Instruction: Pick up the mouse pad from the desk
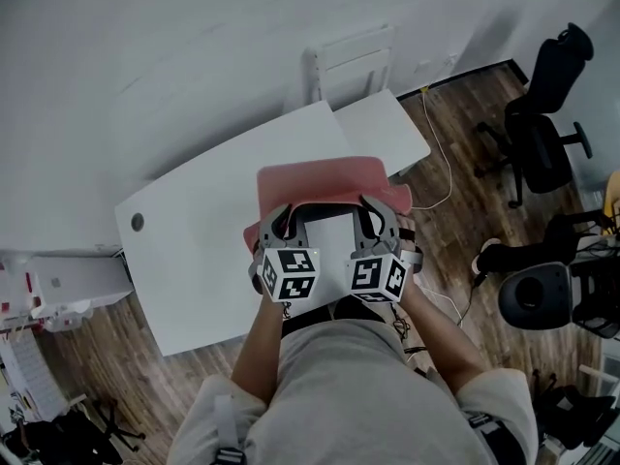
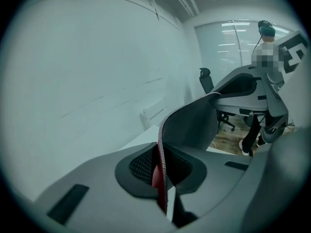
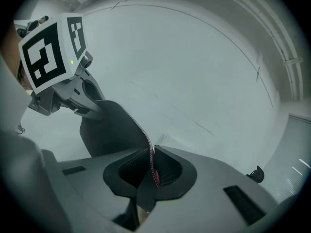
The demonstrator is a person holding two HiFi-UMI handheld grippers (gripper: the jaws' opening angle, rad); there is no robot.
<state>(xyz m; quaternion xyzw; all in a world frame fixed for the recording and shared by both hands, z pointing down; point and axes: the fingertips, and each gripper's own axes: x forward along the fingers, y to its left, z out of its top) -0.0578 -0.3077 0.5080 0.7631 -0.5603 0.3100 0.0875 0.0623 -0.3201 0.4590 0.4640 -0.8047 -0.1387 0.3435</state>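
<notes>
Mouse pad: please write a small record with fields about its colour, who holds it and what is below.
thing: mouse pad, pink top, grey underside
held by: left gripper and right gripper, both shut on its near edge
shape: bent between the grippers
below: white desk
state: pad appears raised off the desk

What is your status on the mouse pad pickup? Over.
Both shut on the mouse pad: left tool, right tool. Pad held up off the desk. Nothing in the way.
</notes>
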